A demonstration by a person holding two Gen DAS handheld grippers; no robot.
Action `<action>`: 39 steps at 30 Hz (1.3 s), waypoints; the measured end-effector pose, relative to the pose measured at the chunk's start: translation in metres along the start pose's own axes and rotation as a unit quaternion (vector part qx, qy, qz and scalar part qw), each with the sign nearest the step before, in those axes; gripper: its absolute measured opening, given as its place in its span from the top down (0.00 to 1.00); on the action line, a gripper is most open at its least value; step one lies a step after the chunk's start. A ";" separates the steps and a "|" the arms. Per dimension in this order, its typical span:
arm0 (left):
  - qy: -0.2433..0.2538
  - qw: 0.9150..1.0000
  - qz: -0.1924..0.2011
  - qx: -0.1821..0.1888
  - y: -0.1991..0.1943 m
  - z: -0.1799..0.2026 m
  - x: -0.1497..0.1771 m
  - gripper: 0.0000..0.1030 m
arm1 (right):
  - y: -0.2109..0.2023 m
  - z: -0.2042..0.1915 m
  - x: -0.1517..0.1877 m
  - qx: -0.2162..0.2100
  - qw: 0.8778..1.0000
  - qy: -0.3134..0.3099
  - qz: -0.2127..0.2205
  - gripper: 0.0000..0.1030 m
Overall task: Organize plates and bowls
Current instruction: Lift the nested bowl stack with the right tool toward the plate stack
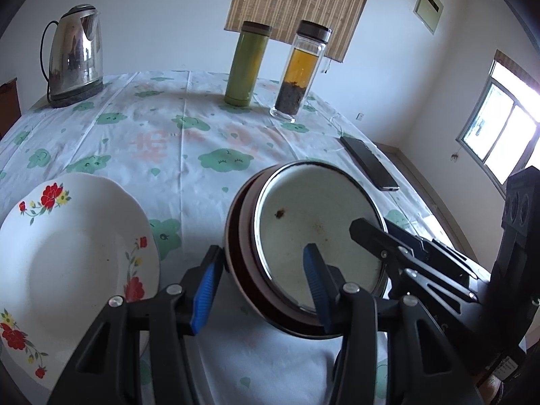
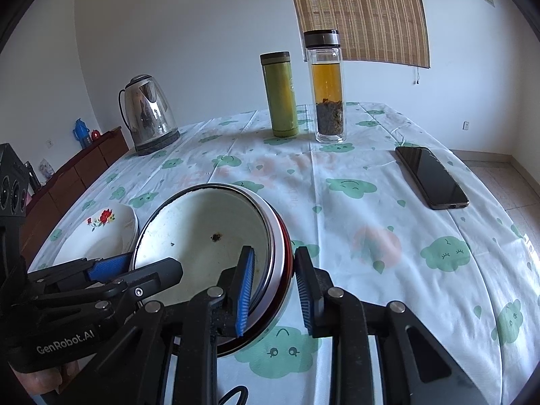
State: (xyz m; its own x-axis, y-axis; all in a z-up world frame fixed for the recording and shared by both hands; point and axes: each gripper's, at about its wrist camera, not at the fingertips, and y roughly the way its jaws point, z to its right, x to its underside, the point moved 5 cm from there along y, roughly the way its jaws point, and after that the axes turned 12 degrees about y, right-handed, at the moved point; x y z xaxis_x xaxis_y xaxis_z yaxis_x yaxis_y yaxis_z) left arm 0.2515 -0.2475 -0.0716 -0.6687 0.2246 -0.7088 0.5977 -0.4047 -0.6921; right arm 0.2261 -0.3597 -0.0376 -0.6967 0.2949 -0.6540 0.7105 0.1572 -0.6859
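Both tongs grip one bowl (image 1: 317,236), lifted + tilted off the bench (image 1: 189,128) near its front edge. Left tongs (image 1: 260,287) clamp bowl's left rim; right tongs (image 2: 275,293) clamp its right rim, one pad inside, one outside. Floral plate (image 1: 67,236) lies at front-left of bench, beside the bowl.

From my left wrist view, the flowered plate (image 1: 72,266) beside the bowl (image 1: 314,236) runs off the frame's left and bottom edge. My own fingers (image 1: 315,280) cover the bowl's near rim, so I cannot tell whether the pads press it. Left of the bowl in the right view, the small items on the brown cabinet (image 2: 72,175) are too tiny to identify.
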 end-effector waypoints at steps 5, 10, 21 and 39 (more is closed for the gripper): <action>-0.003 1.000 0.003 -0.001 -0.004 -0.001 -0.001 0.54 | -0.003 0.000 -0.002 -0.005 1.000 0.006 0.002 0.74; -0.011 1.000 0.004 -0.004 -0.008 -0.005 -0.002 0.54 | -0.006 -0.006 -0.004 -0.010 1.000 0.003 0.004 0.74; -0.013 0.999 0.041 -0.015 -0.033 -0.013 -0.012 0.54 | -0.011 -0.021 -0.007 -0.023 1.000 -0.002 0.007 0.74; -0.044 0.996 0.066 -0.037 -0.063 -0.055 -0.008 0.54 | -0.015 -0.071 -0.007 -0.045 0.999 -0.028 0.010 0.74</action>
State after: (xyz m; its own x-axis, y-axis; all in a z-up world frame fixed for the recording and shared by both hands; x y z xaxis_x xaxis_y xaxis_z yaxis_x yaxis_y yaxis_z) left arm 0.2433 -0.1754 -0.0301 -0.6165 0.0929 -0.7819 0.7119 -0.3584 -0.6039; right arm 0.2276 -0.2977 0.0003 -0.6847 0.2454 -0.6863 0.7288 0.2374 -0.6422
